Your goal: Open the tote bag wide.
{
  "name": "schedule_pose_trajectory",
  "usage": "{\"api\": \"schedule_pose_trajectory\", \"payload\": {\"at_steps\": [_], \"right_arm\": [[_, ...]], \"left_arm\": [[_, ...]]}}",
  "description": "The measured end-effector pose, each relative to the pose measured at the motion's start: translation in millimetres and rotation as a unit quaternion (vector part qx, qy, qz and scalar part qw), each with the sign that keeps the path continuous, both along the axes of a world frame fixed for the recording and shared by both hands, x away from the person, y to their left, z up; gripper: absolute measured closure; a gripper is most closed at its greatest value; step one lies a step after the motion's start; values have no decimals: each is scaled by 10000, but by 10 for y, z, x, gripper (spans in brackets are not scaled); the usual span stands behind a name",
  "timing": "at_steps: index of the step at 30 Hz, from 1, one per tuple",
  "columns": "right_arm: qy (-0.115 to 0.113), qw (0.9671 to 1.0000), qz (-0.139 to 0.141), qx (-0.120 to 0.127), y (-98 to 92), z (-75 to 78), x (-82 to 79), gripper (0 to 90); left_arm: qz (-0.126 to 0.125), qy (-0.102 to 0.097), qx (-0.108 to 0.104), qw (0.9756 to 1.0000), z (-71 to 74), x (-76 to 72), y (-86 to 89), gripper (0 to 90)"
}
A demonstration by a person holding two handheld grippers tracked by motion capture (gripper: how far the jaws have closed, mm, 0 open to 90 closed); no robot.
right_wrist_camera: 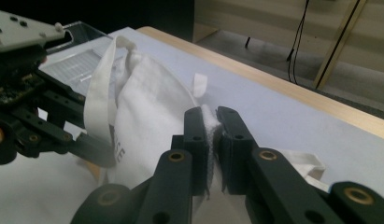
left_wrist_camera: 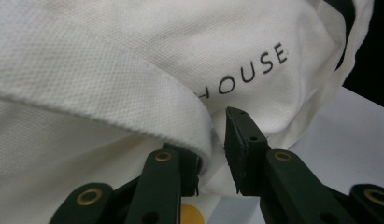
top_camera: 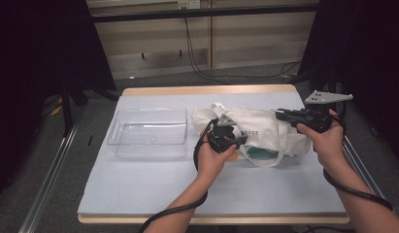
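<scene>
A white canvas tote bag (top_camera: 265, 128) printed with "HOUSE" lies crumpled on the right half of the table. My left gripper (top_camera: 241, 141) is at the bag's near left side. In the left gripper view its jaws (left_wrist_camera: 213, 154) are shut on a folded hem of the bag (left_wrist_camera: 133, 70), which drapes over the left jaw. My right gripper (top_camera: 279, 115) comes in from the right. In the right gripper view its jaws (right_wrist_camera: 213, 126) pinch a thin fold of the bag's cloth (right_wrist_camera: 152, 112). Something teal (top_camera: 260, 153) shows at the bag's mouth. The left gripper (right_wrist_camera: 94, 149) also appears at the left of the right gripper view.
A clear plastic tray (top_camera: 148, 131) stands left of the bag, seen also in the right gripper view (right_wrist_camera: 82, 56). A pale sheet (top_camera: 153, 184) covers the wooden table. The bag's strap (top_camera: 219, 108) loops up at the back. Black cables trail from both grippers toward the near edge.
</scene>
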State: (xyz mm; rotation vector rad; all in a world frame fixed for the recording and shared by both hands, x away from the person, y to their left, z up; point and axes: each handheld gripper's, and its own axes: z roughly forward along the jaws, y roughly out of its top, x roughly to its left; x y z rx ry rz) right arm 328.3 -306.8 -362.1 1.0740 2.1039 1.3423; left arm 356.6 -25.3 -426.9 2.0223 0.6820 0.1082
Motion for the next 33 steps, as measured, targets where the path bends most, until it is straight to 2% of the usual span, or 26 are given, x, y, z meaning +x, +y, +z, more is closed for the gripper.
{"api": "schedule_pose_trajectory", "payload": {"at_steps": [6,10,13,16,22,26,33], "right_arm": [[185,9998,10,-55,16,-159,-12,822],[222,9997,-30,-48,20,-208,-1,813],[264,9996,-51,-5,19,-205,18,770],[341,9994,-110,9,38,-183,56,687],[340,9993,-98,-152,108,-122,195,556],[365,9992,-94,-165,167,-112,295,519],[542,9982,61,-257,288,-113,416,531]], "left_arm": [[1,-3,-9,10000,-9,-1,-6,737],[-12,-5,13,10000,-9,2,-12,732],[-19,-1,28,10000,-9,5,-12,729],[-9,-3,-1,10000,-7,9,-19,727],[-22,-6,45,10000,4,18,-13,729],[-48,12,-4,10000,-6,22,-16,732],[-42,24,4,10000,-11,31,-18,732]]}}
